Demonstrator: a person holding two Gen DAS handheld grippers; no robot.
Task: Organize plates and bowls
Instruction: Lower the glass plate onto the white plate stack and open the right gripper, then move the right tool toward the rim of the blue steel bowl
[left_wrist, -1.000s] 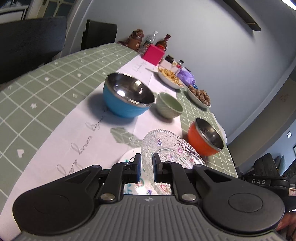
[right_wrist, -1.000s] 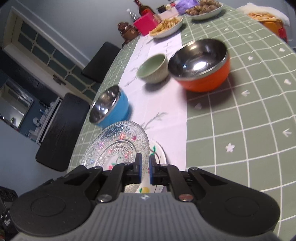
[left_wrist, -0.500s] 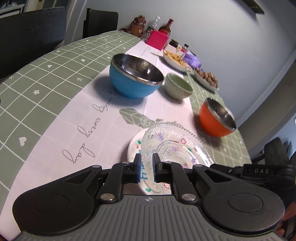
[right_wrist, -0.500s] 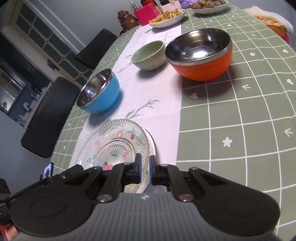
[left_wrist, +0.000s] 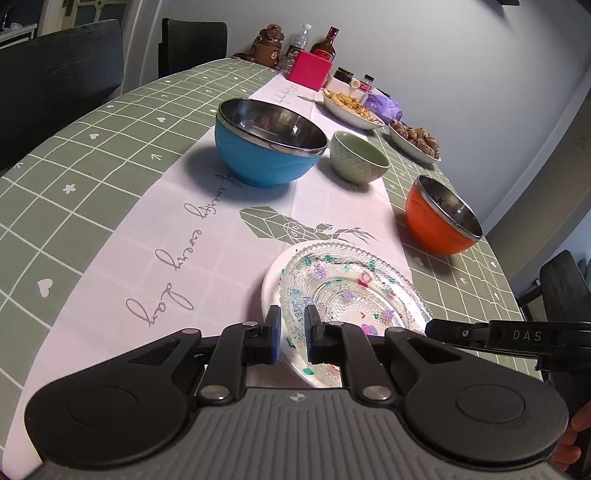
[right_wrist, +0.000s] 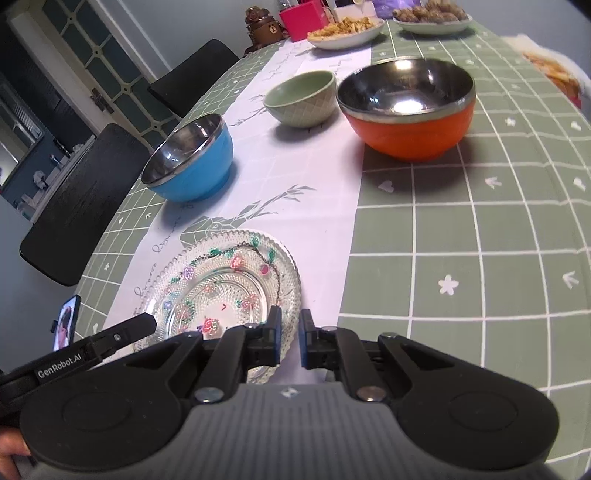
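Both the left gripper (left_wrist: 291, 323) and right gripper (right_wrist: 288, 326) clamp opposite rims of the clear patterned glass plate (left_wrist: 347, 291) atop a white round plate (left_wrist: 271, 284), near the tabletop's (right_wrist: 461, 236) near edge.

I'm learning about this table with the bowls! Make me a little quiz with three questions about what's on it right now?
1. True or false: the glass plate sits on top of a white plate.
2. Which bowl stands between the blue bowl and the orange bowl? A) a red one B) the small green bowl C) a black one
3. Fill in: both the left gripper and the right gripper are closed on the rim of the ______ plate.

Key: 1 true; 2 B; 3 glass.
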